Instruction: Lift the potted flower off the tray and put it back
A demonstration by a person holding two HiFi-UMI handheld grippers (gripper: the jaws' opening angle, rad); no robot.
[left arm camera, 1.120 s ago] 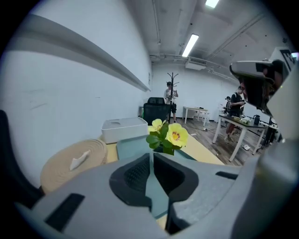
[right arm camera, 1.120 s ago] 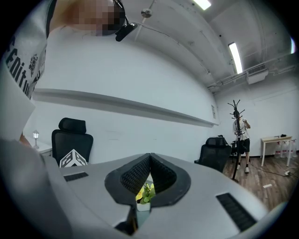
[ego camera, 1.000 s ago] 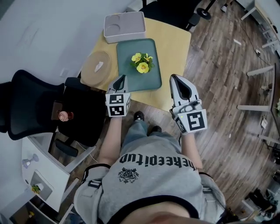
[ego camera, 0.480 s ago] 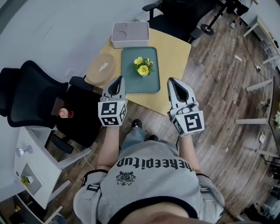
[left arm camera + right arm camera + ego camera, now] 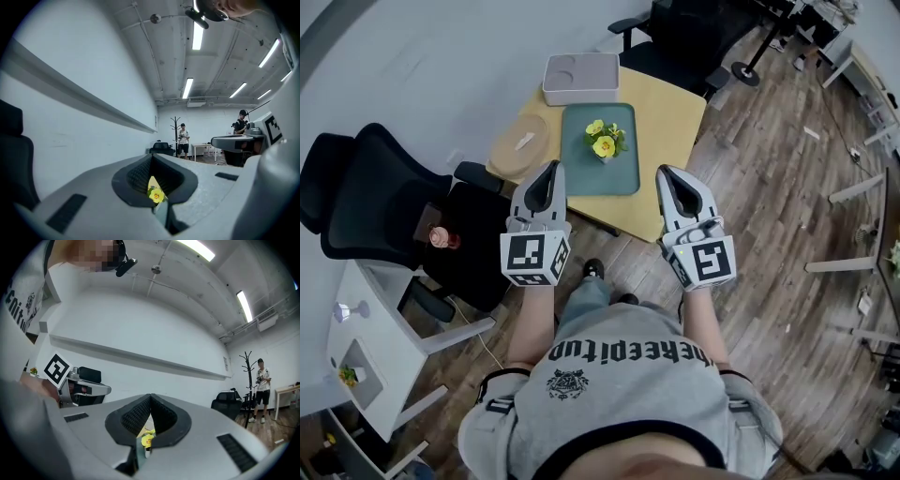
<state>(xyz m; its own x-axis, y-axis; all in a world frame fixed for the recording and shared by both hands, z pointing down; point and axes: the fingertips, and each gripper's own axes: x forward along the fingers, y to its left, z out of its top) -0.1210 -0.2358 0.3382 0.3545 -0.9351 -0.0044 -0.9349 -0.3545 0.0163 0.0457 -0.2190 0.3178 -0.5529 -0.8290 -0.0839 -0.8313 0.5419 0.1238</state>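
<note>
**A:** Both grippers have come up since a second ago, the left gripper [image 5: 551, 167] more than the right gripper [image 5: 667, 172]. The bench [image 5: 675, 117] now looks smaller in the head view.

**B:** Is either one carrying anything?

**A:** No. The left fingers [image 5: 136, 176] are clenched tip to tip with nothing between them, and the right fingers [image 5: 133, 416] are the same. Both grippers hang short of the tray [image 5: 619, 178], one off each of its near corners and clear of it.

**B:** Where is the potted flower [image 5: 603, 142]?

**A:** It stands upright on the tray, in the far half, and nothing touches it. In each gripper view its yellow bloom shows beyond the closed fingers, not inside them.

**B:** What else is near the tray?

**A:** A round tan disc [image 5: 520, 145] lies just beside its left edge. A pale grey box [image 5: 581, 77] sits just past its far edge.

**B:** How far along is the task?

**A:** The pot is on the tray and nobody holds it. I judge that either the lift hasn't begun or the pot is already back, and the scene fits both. If it hasn't begun, everything is still left: reach in, open, grip the pot, raise it and set it back down.
</note>
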